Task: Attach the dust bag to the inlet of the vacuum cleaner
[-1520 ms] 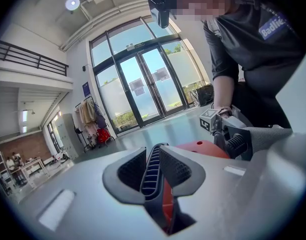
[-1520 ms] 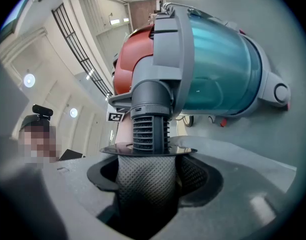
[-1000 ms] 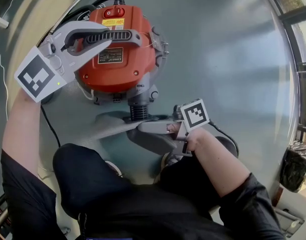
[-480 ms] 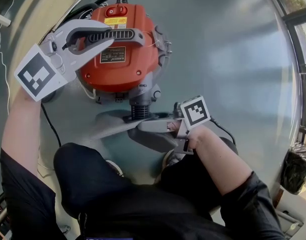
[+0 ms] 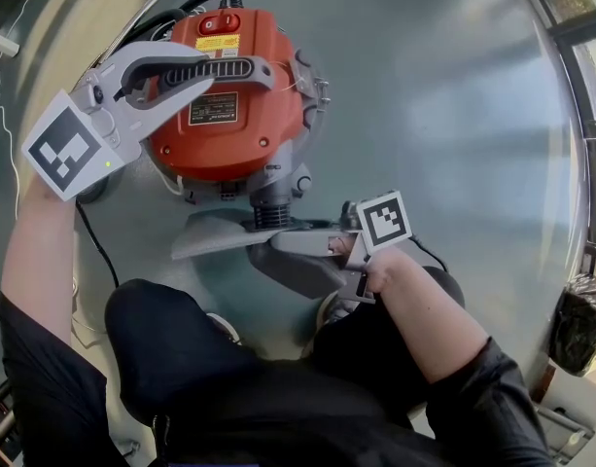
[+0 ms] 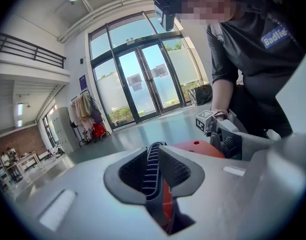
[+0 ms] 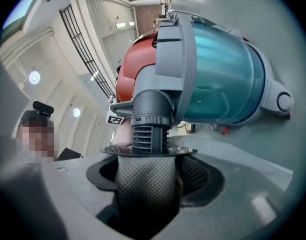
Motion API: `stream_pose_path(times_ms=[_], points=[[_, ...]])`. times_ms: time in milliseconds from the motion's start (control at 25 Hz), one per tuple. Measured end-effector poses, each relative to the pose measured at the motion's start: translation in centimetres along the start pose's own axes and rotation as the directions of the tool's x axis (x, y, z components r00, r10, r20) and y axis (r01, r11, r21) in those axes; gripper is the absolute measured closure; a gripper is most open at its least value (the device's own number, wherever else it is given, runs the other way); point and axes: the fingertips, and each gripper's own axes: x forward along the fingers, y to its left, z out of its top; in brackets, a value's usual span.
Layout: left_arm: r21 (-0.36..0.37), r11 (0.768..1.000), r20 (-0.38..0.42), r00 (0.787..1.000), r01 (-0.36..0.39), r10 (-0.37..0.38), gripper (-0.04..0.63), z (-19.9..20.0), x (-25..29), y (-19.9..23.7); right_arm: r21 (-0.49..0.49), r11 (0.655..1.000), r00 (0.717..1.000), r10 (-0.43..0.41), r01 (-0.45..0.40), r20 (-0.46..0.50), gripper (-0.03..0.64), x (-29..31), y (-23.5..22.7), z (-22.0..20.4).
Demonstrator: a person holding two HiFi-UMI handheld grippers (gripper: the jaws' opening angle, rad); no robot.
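Note:
A red vacuum cleaner (image 5: 229, 129) stands on the grey floor, and its black ribbed handle (image 5: 225, 69) runs across the top. My left gripper (image 5: 202, 70) is shut on that handle (image 6: 153, 176) from the left. The grey ribbed inlet (image 5: 268, 212) sticks out of the cleaner toward me. My right gripper (image 5: 278, 244) comes in from the right and is shut on the grey textured dust bag (image 7: 148, 184) just below the inlet (image 7: 150, 116). The bag's thin dark collar (image 7: 148, 151) sits around the inlet's ribbed end. The bag (image 5: 298, 272) hangs under the gripper.
A black power cable (image 5: 93, 241) trails over the floor to the left of my knees (image 5: 181, 339). A black bag (image 5: 575, 324) sits by the window frame at the right. The cleaner's teal canister (image 7: 222, 69) fills the upper right gripper view.

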Motion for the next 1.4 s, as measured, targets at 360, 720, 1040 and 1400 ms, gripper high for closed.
stream_pose_path(times_ms=[360, 720, 1040, 1400], points=[[0.001, 1.000, 0.001, 1.000, -0.005, 0.005, 0.512, 0.1, 0.1, 0.0, -0.066, 0.997, 0.998, -0.032, 0.028, -0.060, 0.305, 0.8, -0.2, 0.7], [-0.003, 1.000, -0.013, 1.000, -0.009, 0.009, 0.514, 0.0, 0.0, 0.1, -0.044, 0.999, 1.000, -0.013, 0.013, 0.006, 0.302, 0.3, -0.1, 1.1], [-0.013, 1.000, -0.014, 1.000, -0.013, 0.013, 0.514, 0.0, 0.0, 0.1, -0.053, 0.999, 0.997, -0.015, 0.011, -0.078, 0.250, 0.2, 0.2, 0.7], [-0.012, 0.999, -0.017, 0.999, -0.041, 0.041, 0.509, 0.3, -0.1, 0.2, -0.049, 0.999, 0.998, -0.014, 0.011, -0.059, 0.238, -1.2, 0.6, 0.5]])
